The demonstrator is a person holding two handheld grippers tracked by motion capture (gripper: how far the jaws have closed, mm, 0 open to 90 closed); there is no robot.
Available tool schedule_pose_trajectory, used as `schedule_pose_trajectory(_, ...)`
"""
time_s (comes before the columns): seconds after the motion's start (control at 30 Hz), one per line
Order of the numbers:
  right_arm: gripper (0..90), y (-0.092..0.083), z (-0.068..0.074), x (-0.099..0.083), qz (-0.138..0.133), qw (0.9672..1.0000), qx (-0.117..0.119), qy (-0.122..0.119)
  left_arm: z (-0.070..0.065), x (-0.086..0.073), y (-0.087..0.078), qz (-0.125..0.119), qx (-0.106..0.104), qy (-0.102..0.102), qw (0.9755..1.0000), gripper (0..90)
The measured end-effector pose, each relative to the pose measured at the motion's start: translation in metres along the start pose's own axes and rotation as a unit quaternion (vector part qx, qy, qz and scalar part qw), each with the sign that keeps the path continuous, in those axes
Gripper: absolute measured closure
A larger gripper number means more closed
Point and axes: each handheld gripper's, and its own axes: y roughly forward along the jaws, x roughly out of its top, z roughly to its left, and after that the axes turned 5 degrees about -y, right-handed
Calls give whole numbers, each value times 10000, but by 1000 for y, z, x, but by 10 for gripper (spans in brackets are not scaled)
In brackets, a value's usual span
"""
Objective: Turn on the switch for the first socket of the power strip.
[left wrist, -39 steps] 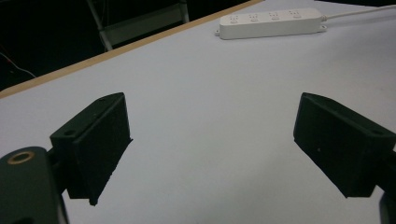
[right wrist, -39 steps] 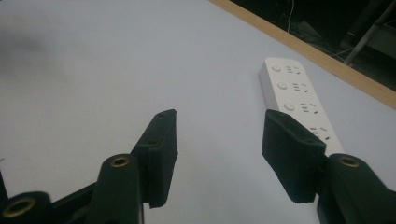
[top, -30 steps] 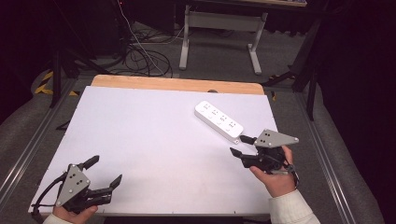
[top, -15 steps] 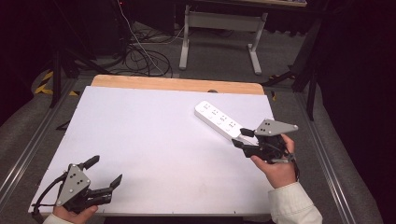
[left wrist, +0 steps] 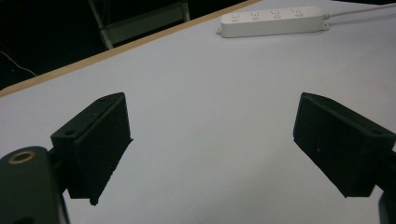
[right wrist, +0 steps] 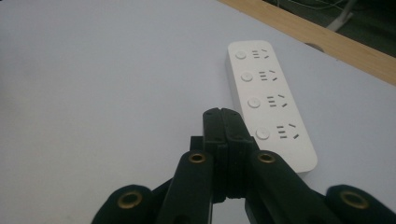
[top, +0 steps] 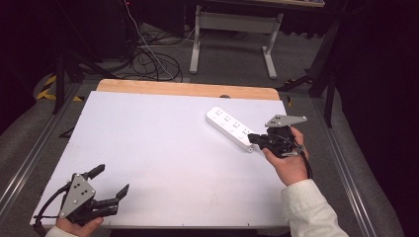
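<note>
A white power strip [top: 229, 127] with several sockets lies flat at the right back of the white table [top: 158, 143]; it is also in the left gripper view [left wrist: 273, 21] and the right gripper view [right wrist: 268, 100]. My right gripper [top: 251, 139] sits at the strip's near end, its tips just left of the strip's near corner [right wrist: 221, 114]. Its jaws have just been closing and are now shut with nothing between them. My left gripper [top: 112, 180] rests at the front left corner, open wide over bare table [left wrist: 212, 140].
A wooden strip [top: 188, 89] runs along the table's far edge. Beyond it on the floor are cables [top: 148, 61] and a desk frame [top: 232, 29]. A thin white cord [left wrist: 359, 11] leads off the power strip.
My right gripper has moved away from the person to the strip's near end, and its jaws have closed from open to shut. The left gripper has stayed put.
</note>
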Motion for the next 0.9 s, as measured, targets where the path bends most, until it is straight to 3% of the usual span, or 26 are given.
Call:
schedule_pose_trajectory(0.13, 900, 10, -7, 1, 58, 9998, -95, 144, 0, 0, 0, 6, 1, -9, 10000, 119)
schedule_pose_trajectory(0.9, 900, 69, -35, -5, 587, 9966, -396, 428, 2, -1, 1, 15, -33, -90, 10000, 120)
